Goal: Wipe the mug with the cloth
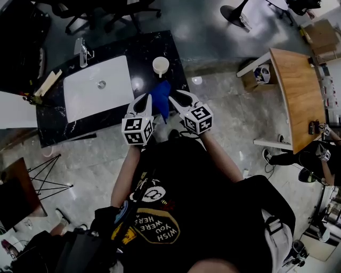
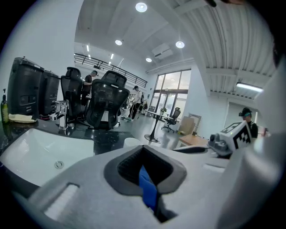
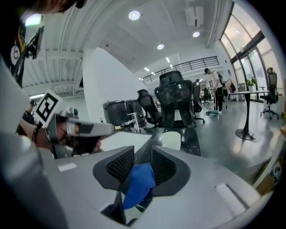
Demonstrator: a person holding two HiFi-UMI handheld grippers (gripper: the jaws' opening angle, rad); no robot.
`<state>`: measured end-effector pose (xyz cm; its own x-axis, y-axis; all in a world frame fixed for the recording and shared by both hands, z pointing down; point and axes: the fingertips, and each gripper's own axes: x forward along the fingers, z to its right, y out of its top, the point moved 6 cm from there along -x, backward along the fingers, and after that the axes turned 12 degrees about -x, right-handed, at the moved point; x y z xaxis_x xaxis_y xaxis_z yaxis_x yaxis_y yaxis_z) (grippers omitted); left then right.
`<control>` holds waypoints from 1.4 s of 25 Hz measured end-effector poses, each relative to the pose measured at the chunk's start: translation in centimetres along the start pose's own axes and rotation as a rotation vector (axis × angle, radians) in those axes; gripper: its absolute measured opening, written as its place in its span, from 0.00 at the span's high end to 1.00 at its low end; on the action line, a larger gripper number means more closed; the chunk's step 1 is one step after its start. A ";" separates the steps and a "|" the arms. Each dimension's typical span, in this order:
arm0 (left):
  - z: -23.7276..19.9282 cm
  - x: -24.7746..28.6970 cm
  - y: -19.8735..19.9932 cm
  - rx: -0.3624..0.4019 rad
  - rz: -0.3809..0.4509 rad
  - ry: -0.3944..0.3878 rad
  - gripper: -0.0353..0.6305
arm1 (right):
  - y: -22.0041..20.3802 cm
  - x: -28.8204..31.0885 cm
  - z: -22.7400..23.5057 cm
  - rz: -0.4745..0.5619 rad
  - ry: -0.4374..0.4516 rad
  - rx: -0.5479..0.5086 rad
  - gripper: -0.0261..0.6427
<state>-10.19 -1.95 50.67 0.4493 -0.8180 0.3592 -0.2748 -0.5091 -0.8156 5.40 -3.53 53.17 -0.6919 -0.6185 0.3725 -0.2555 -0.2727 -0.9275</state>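
Nearest, just ahead of the person's chest, the blue cloth [image 1: 161, 98] hangs between the two grippers. The left gripper [image 1: 143, 104] is clenched on one edge of it, and its own view shows a thin blue strip pinched between the pads. The right gripper [image 1: 181, 101] is likewise clamped on it, with a fatter fold bunched deep between its jaws. Soft, limp and light, the cloth will drape and crumple rather than keep a shape. It would probably wipe best wadded up under one gripper.

Beyond it, the white mug [image 1: 160, 65] stands upright on the right end of the black bench [image 1: 154, 45], apart from the cloth and untouched. It looks ceramic, so likely stiff, smooth and breakable, and light enough to skid or tip on that glossy top. Steadying it by the rim or wall seems wise, since no handle can be made out.

Left of it, a white sink [image 1: 90, 93] is set into the bench, with a faucet [image 1: 82, 52] behind it. Farther out are a polished grey floor [image 1: 213, 106], a wooden desk [image 1: 298, 90] at the right, and office chairs [image 1: 106, 13] past the bench.
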 end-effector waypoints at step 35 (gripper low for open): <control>-7.3 19.1 3.4 -0.395 0.060 -0.106 0.94 | -2.8 11.2 17.3 0.116 0.143 0.314 0.80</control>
<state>-8.73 -21.26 58.02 0.5022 -0.8277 0.2506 -0.5993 -0.5420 -0.5891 10.05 -22.50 60.46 -0.7970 -0.5557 0.2365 0.0352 -0.4337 -0.9004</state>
